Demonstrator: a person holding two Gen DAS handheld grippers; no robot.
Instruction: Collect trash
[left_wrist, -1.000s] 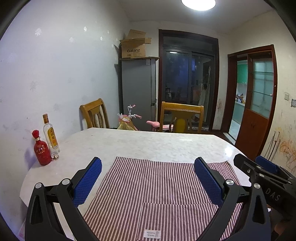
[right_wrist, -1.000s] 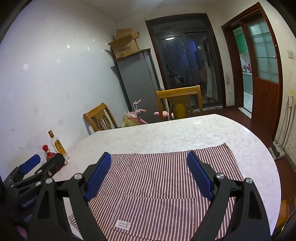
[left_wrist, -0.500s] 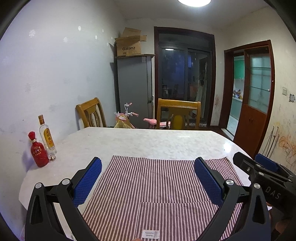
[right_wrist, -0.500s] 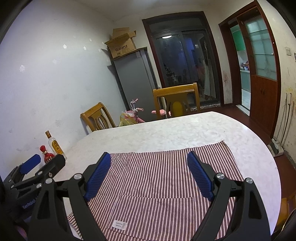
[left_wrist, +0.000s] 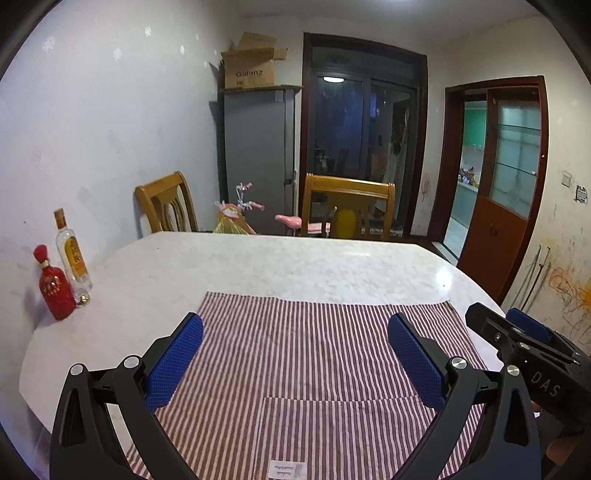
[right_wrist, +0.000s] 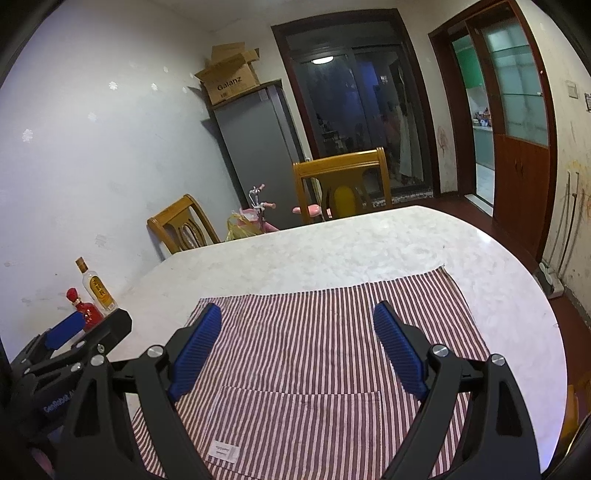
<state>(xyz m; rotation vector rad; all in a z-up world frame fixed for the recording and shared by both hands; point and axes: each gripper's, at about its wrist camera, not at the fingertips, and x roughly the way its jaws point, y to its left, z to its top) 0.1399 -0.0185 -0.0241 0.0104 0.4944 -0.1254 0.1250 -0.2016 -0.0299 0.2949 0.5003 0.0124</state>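
My left gripper (left_wrist: 295, 328) is open and empty above a red-and-white striped cloth (left_wrist: 314, 354) on a pale marble table (left_wrist: 295, 266). My right gripper (right_wrist: 297, 321) is open and empty over the same cloth (right_wrist: 325, 332). The right gripper shows at the right edge of the left wrist view (left_wrist: 517, 332); the left gripper shows at the left edge of the right wrist view (right_wrist: 74, 332). No trash item shows on the table. A red bottle (left_wrist: 53, 286) and a clear bottle with a yellow label (left_wrist: 72, 254) stand at the table's left edge by the wall.
Two wooden chairs (left_wrist: 349, 206) (left_wrist: 166, 203) stand at the far side of the table. A pink child's tricycle (left_wrist: 251, 214) and a grey fridge (left_wrist: 258, 155) with a cardboard box (left_wrist: 253, 62) on top are behind. A doorway (left_wrist: 495, 177) is at the right.
Both wrist views have shifted slightly: the cameras tilted up, then back down. The grippers stay open over the cloth. Nothing on the table moved.
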